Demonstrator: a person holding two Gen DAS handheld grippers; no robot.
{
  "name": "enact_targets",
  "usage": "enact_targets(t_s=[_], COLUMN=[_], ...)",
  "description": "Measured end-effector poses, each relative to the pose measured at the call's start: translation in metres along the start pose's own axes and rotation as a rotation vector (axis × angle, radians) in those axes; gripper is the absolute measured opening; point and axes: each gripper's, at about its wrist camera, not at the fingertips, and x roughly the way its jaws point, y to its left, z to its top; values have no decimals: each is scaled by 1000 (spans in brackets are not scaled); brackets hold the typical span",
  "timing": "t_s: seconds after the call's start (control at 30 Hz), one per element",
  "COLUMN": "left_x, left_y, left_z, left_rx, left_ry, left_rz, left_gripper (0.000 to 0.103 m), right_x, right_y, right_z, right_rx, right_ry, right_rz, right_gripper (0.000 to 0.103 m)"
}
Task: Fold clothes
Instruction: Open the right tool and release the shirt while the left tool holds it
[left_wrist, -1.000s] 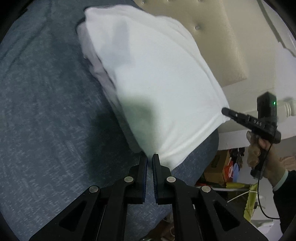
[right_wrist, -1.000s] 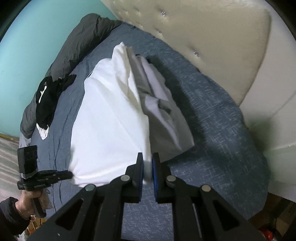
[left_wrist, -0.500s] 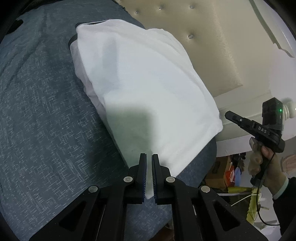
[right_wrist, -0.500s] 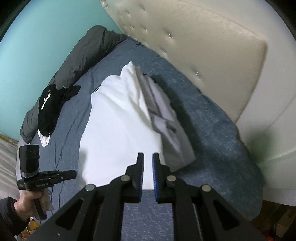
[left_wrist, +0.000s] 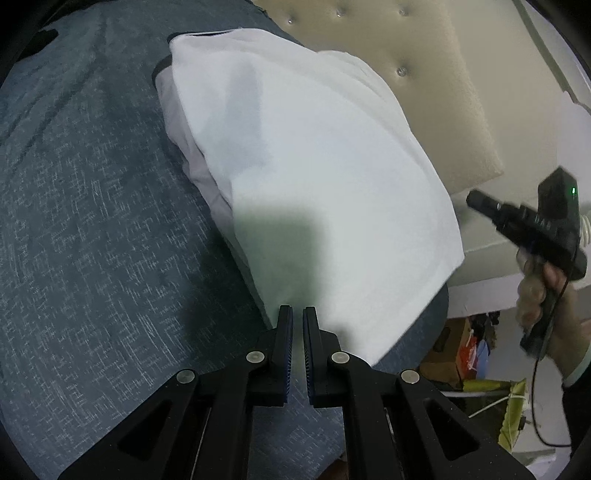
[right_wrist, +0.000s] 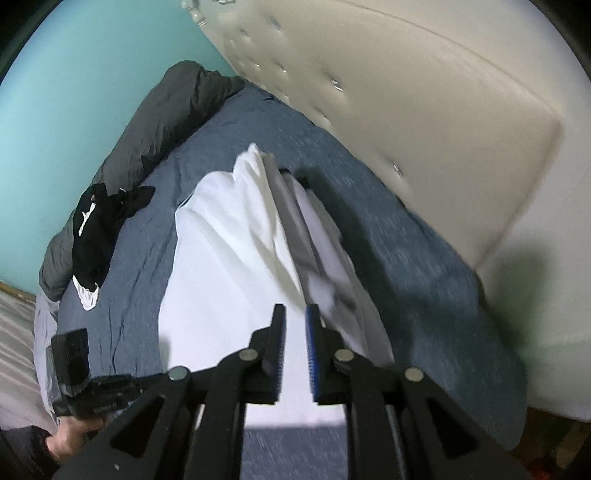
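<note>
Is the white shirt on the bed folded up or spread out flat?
Folded. The white shirt lies on the blue bed as a compact bundle, with stacked layers showing along its edge.

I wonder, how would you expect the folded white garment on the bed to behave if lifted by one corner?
The white garment looks soft and floppy, so it would probably sag. Loose layers along its edge suggest the fold may open. It appears light, lying on the blue bedspread.
</note>
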Motion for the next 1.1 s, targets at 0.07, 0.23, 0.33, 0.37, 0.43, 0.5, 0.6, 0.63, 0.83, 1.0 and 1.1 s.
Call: enact_targets(t_s=[0.07,0.23,0.33,0.37,0.43,0.5,0.6,0.63,0.83,1.0,1.1], left_x=[-1,0,1,0,1,2,6,7,11,15,17], left_y=[1,4,8,12,16,19,22,23,24,26,28], left_z=[3,8,11,10,11,12,10,10,11,11,10], left_rx=[-6,-3,-12,-14,-16,-20,-29,-30,-24,-24,-25], left_ry=[-12,-20,-22,-21,-20,-18,-14,-11,-7,1,5], left_rz=[5,21,28,28,27,25,22,21,17,17,18], left_gripper=[6,7,7,7,7,7,7,7,7,7,7], right_x=[8,30,45,50,56,62,73,76,83,77,75], right_y=[6,16,18,19,18,18,16,16,13,11,8], right_z=[16,51,64,68,72,75,75,75,72,76,81], right_rx=[-10,-11,-2,-2,10,26,22,22,13,8,6], right_ry=[9,7,18,21,26,32,49,53,53,24,14], right_rz=[-2,-5,-3,-4,3,14,2,6,29,38,17], right_gripper=[35,35,35,35,35,35,35,35,9,1,1])
